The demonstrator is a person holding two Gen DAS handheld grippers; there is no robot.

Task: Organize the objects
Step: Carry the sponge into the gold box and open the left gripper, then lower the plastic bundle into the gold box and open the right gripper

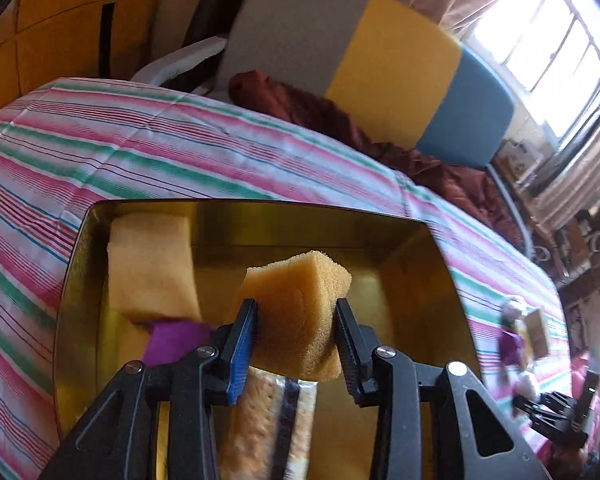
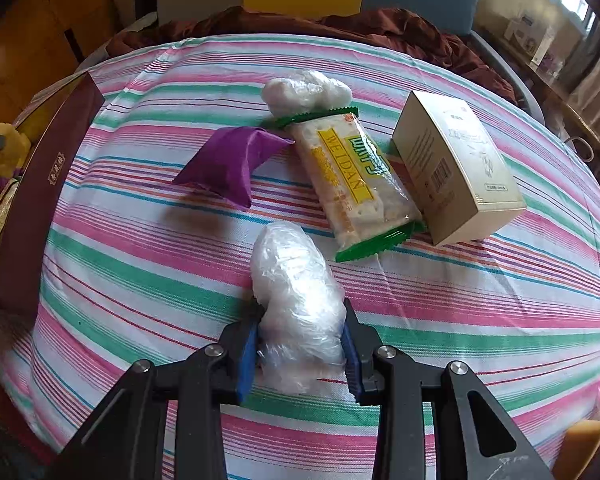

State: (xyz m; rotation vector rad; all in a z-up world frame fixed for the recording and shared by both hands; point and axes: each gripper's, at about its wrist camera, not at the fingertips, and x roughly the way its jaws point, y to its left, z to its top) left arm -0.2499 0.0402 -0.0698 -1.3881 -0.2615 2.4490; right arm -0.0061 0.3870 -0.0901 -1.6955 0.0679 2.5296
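Both fingers [image 1: 242, 344] pinch the sponge [image 1: 296, 316] above the box [image 1: 420, 280].

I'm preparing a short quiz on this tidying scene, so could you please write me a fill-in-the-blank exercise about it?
1. The left gripper is shut on a yellow ____ over the gold-lined box.
2. The right gripper is shut on a bundle wrapped in clear ____.
3. The Weidan snack pack has ____ crimped ends.
4. The pouch lying left of the snack pack is ____.

Missing words: sponge; plastic; green; purple
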